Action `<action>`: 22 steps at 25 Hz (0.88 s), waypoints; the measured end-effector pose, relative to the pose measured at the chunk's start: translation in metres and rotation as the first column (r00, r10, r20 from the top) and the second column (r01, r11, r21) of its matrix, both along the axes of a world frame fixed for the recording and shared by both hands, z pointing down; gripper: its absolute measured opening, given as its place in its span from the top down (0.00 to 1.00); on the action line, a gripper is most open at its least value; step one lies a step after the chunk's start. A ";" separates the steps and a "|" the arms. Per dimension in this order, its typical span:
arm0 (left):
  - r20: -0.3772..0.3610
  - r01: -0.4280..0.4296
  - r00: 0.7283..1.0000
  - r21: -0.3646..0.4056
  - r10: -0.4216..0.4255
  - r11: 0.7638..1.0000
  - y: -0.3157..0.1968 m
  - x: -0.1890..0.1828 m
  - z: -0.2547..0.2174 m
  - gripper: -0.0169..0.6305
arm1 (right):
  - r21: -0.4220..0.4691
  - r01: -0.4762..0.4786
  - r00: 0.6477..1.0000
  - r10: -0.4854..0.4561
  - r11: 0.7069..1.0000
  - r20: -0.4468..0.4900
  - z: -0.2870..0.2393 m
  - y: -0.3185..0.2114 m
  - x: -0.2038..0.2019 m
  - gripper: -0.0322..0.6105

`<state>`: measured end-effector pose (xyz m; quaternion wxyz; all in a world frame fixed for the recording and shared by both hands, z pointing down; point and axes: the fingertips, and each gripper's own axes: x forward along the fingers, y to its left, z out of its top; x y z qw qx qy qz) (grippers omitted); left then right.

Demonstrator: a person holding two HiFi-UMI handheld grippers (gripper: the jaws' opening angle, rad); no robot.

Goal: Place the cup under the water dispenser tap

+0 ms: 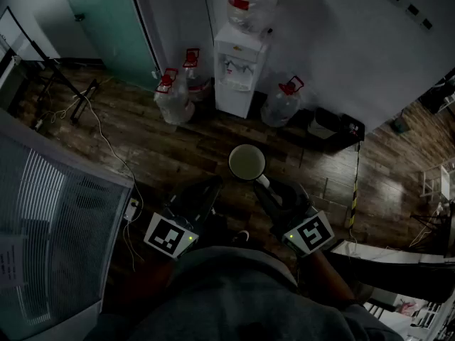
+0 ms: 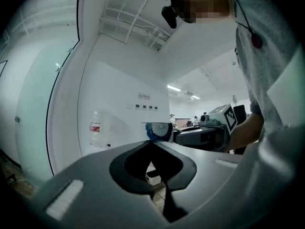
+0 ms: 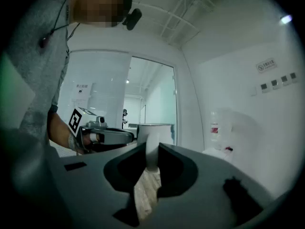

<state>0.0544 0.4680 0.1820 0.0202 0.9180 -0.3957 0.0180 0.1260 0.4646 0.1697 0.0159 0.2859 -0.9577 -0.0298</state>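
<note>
A white water dispenser (image 1: 240, 69) with a bottle on top stands against the far wall, well ahead of both grippers. My right gripper (image 1: 264, 185) is shut on the handle of a round cup (image 1: 247, 163), held level above the wood floor. In the right gripper view the white handle (image 3: 151, 156) sits pinched between the jaws, with the cup body (image 3: 155, 135) just beyond them. My left gripper (image 1: 212, 187) hovers beside the cup's left, jaws together and nothing between them. The left gripper view shows the cup (image 2: 158, 131) and the right gripper (image 2: 200, 136) to its right.
Large water jugs stand on the floor at both sides of the dispenser, two on the left (image 1: 173, 98) and one on the right (image 1: 282, 104). A black box (image 1: 334, 126) lies by the wall at right. A white louvred unit (image 1: 50, 219) fills the left, with cables (image 1: 106, 144) trailing nearby.
</note>
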 end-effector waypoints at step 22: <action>0.001 -0.009 1.000 -0.001 0.009 1.000 -0.022 0.006 0.004 0.96 | -0.071 -0.017 1.000 0.018 0.997 0.017 0.001 -0.017 0.016 0.85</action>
